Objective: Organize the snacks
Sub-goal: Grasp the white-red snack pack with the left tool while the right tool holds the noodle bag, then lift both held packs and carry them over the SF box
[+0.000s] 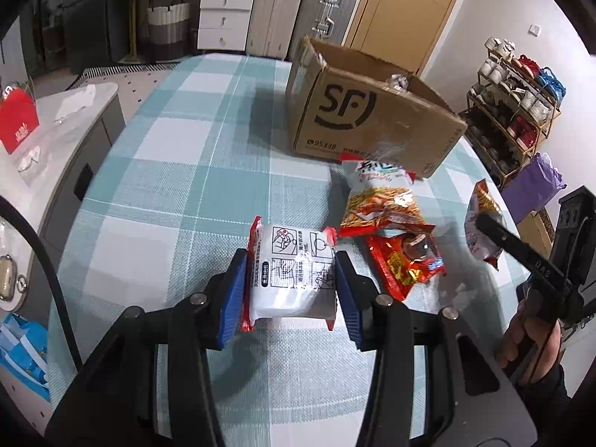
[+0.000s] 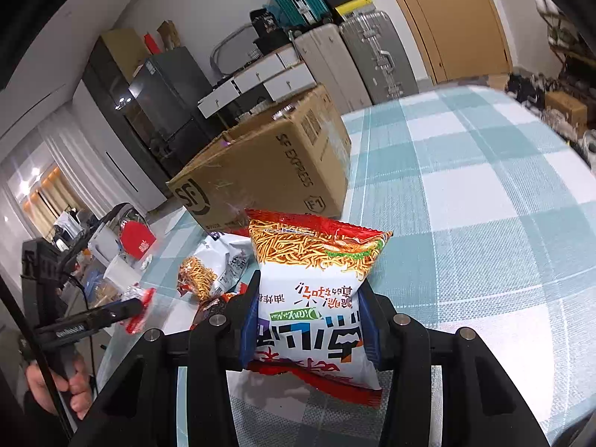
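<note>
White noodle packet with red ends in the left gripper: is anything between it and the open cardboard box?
Nothing visible blocks it. The white noodle packet with red ends is clamped in the left gripper; bare checked tablecloth runs to the brown SF cardboard box. The loose snack bags lie right of that line.

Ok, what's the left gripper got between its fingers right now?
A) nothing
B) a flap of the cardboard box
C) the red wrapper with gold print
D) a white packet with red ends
D: in the left wrist view the left gripper pinches the white packet by its sides.
</note>
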